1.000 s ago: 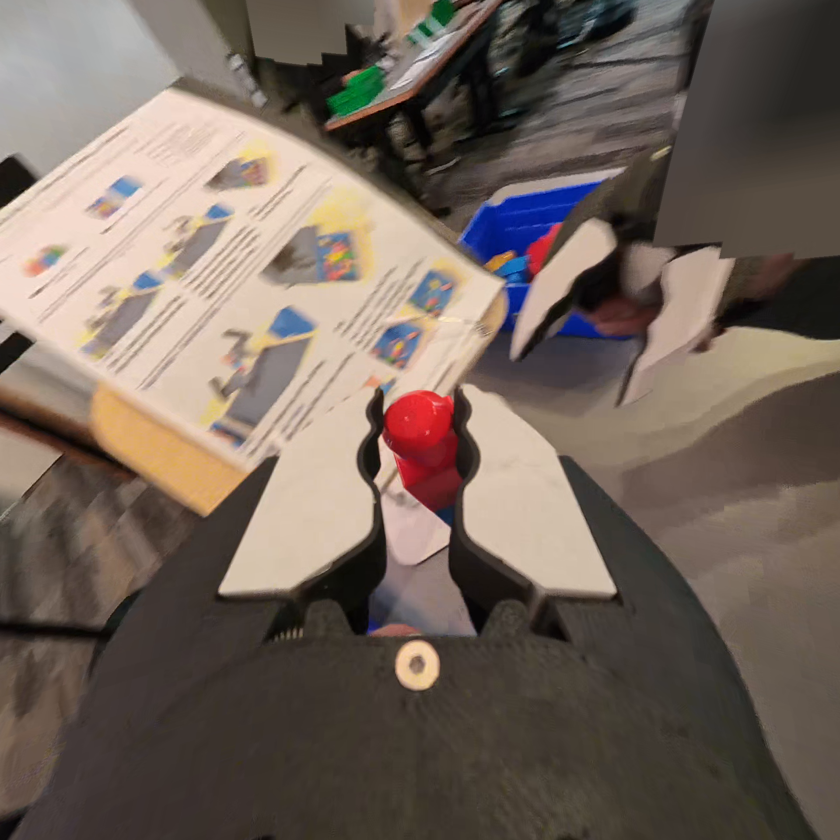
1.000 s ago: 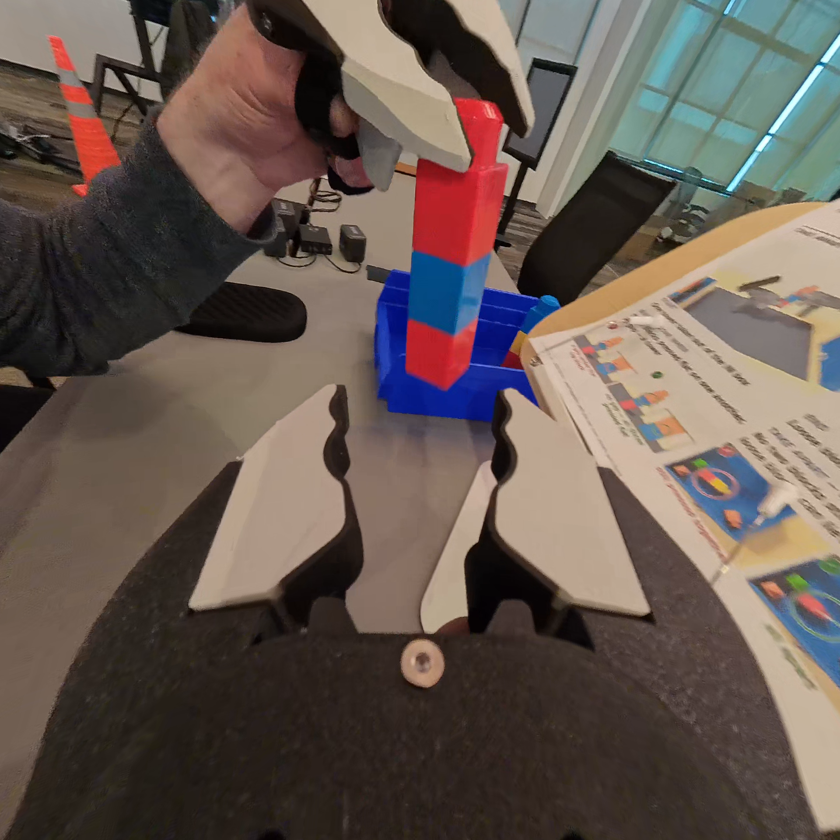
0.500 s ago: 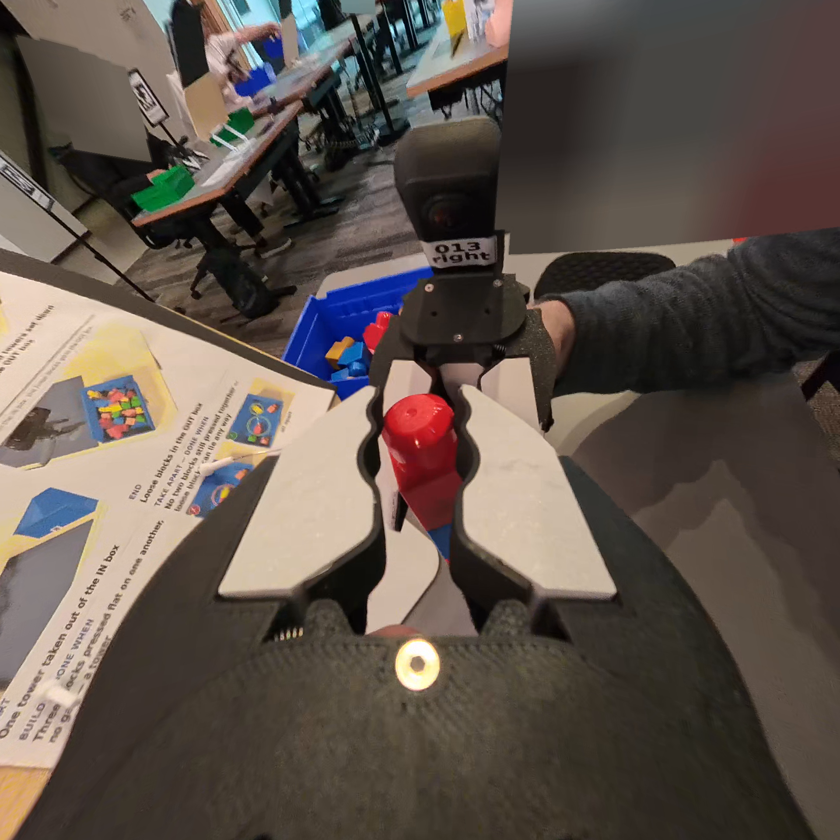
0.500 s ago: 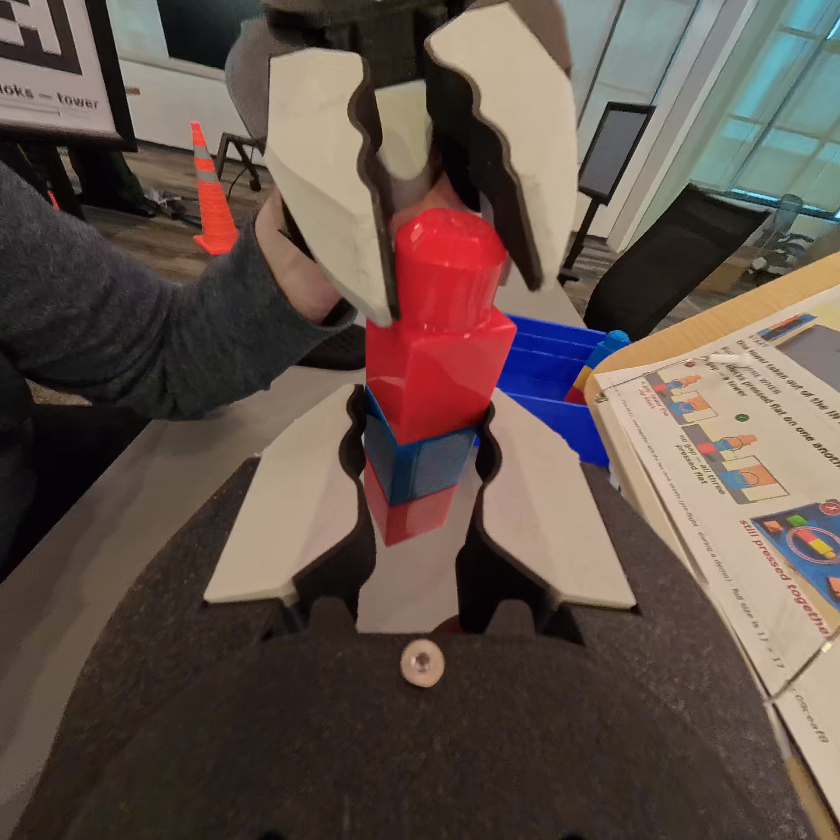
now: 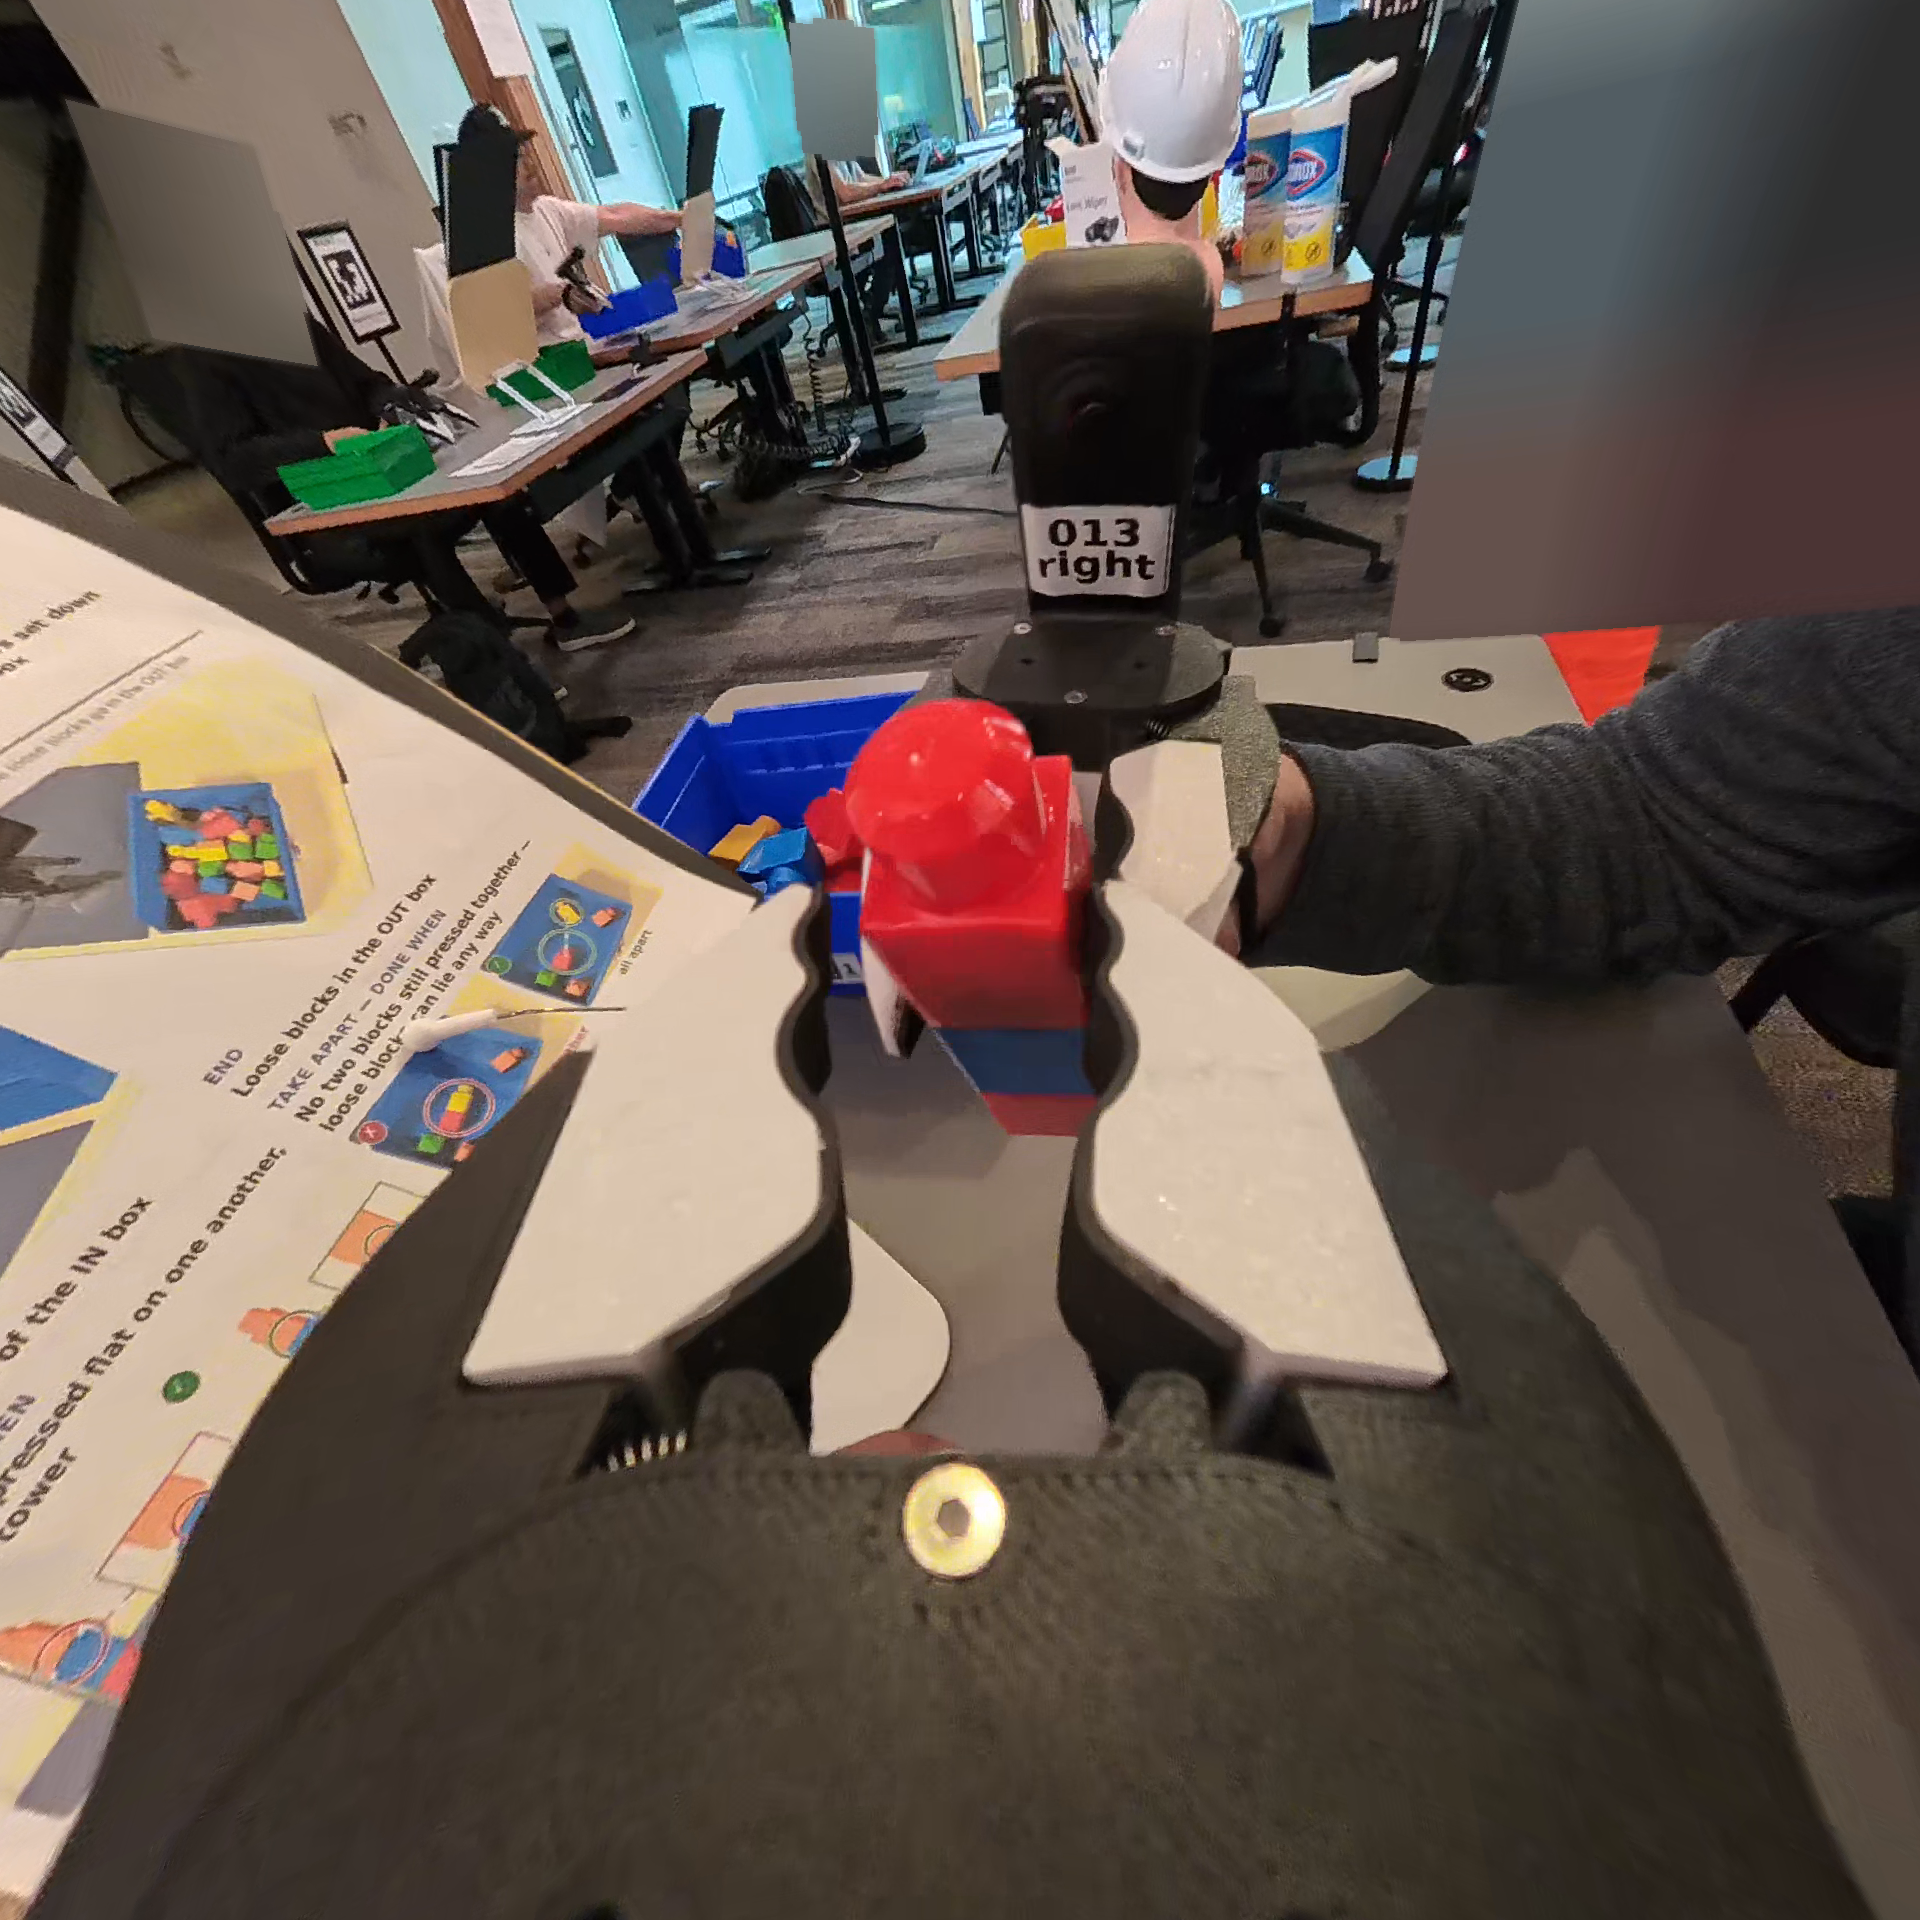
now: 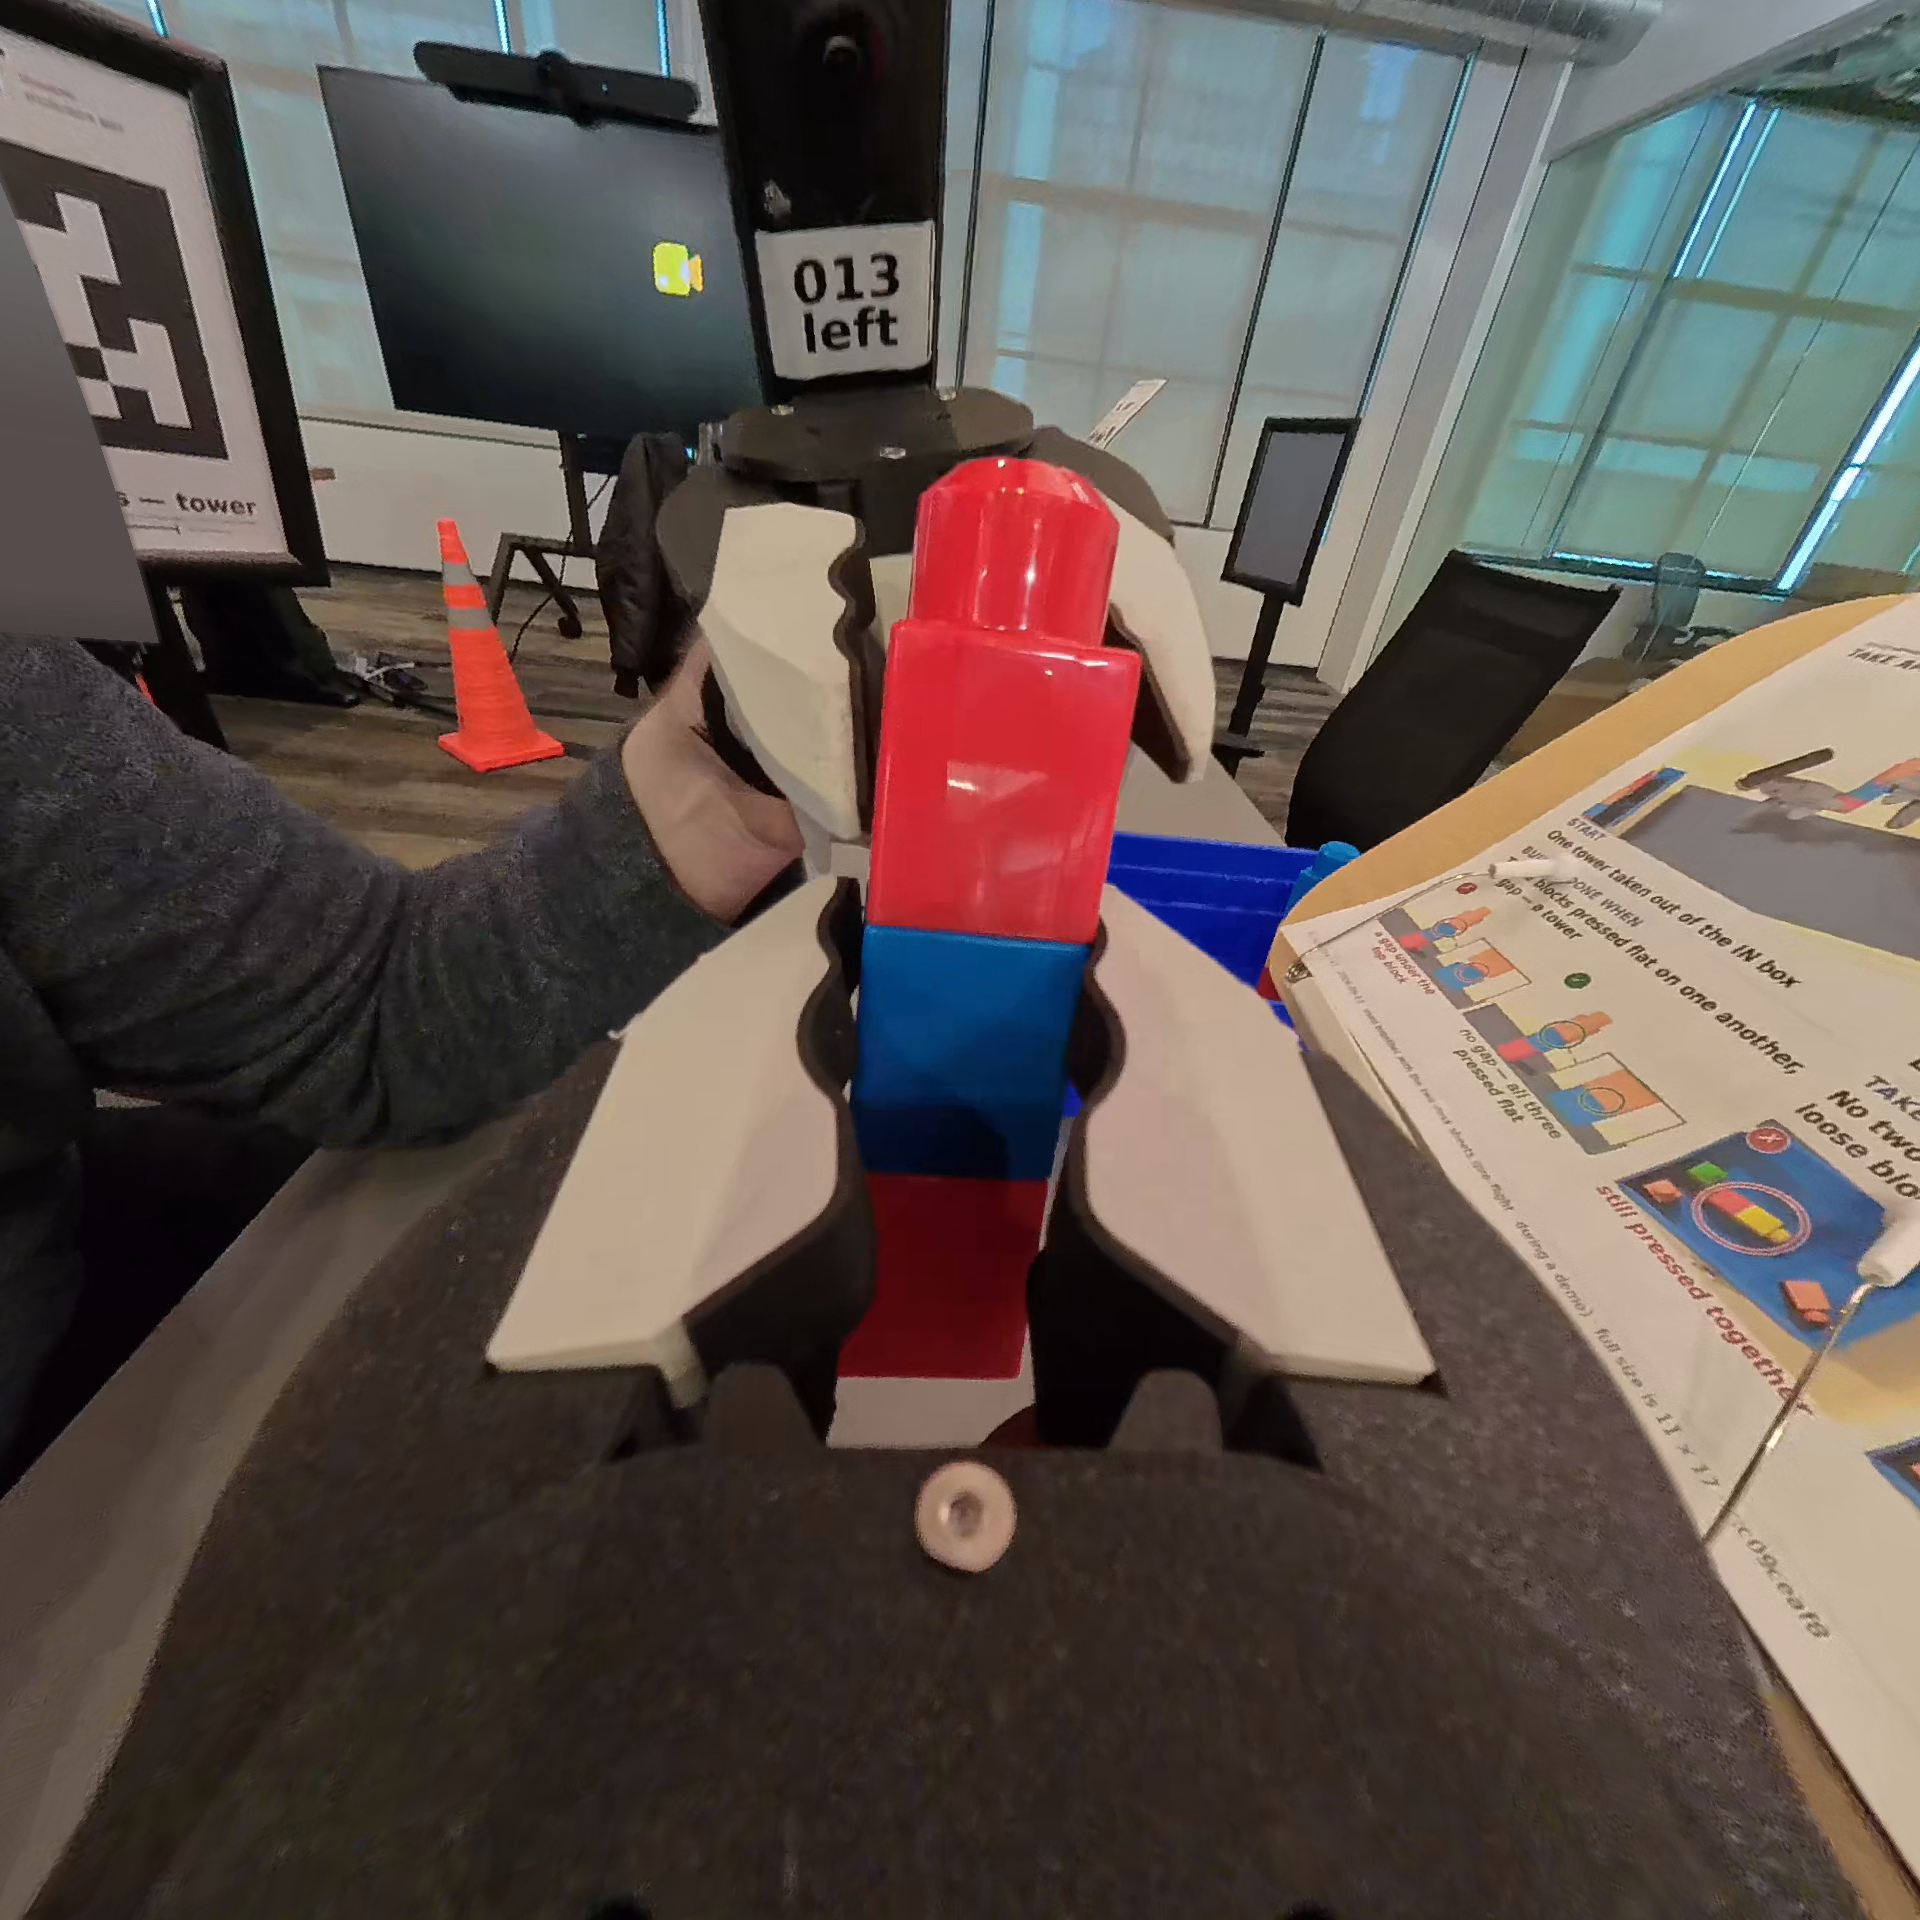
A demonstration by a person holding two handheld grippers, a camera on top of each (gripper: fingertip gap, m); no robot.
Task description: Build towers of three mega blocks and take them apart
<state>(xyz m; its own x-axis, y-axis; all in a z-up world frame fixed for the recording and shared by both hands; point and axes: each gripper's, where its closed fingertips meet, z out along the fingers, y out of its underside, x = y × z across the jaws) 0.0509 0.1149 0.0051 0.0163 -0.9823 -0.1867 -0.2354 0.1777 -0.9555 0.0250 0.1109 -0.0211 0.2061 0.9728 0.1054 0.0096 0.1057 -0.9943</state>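
Tower clenched in right tongs, left tongs released; blocks in blue bin.

Black gripper, white fingers

In the right wrist view the lowest red plastic block of the three-block tower sinks into shadow between the right tongs, so its bottom end cannot be seen. The blue plastic bin shows only as a strip of rim behind the tower, and the printed paper instruction sheet is cut off by the right edge. In the left wrist view a flat grey patch covers the upper right corner, and the loose blocks in the bin are mostly hidden behind the left tongs.
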